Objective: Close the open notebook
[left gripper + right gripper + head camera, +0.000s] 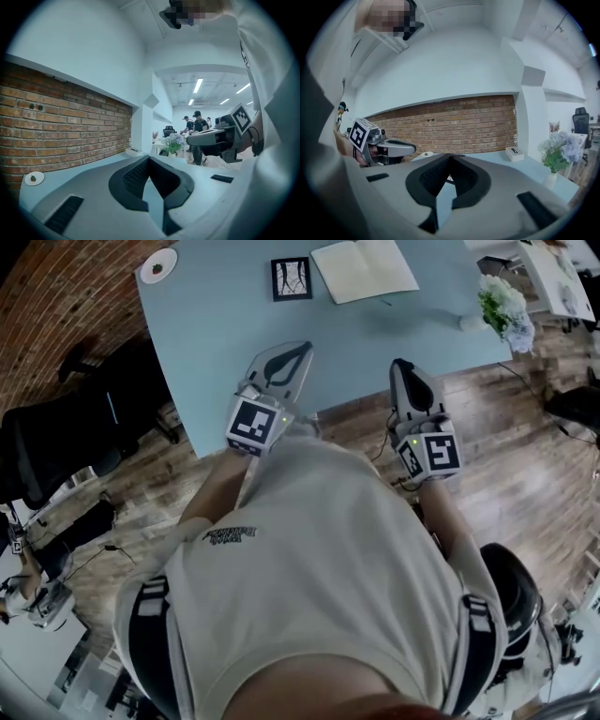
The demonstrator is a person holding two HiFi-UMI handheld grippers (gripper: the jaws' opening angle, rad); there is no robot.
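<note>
The open notebook point(364, 268) lies flat with cream pages up at the far side of the light blue table point(216, 343). My left gripper point(304, 349) hovers over the table's near edge, its jaws meeting at the tip point(149, 158) with nothing between them. My right gripper point(400, 363) is level with it, just off the table's near edge, also shut and empty point(450, 156). Both point toward the notebook and are well short of it. The notebook does not show in either gripper view.
A small black-framed picture point(291, 278) sits left of the notebook. A white plate point(157, 265) is at the far left corner, and a vase of flowers point(504, 307) stands at the right end. A black office chair point(66, 442) stands left of the table. A brick wall point(454, 124) is beyond.
</note>
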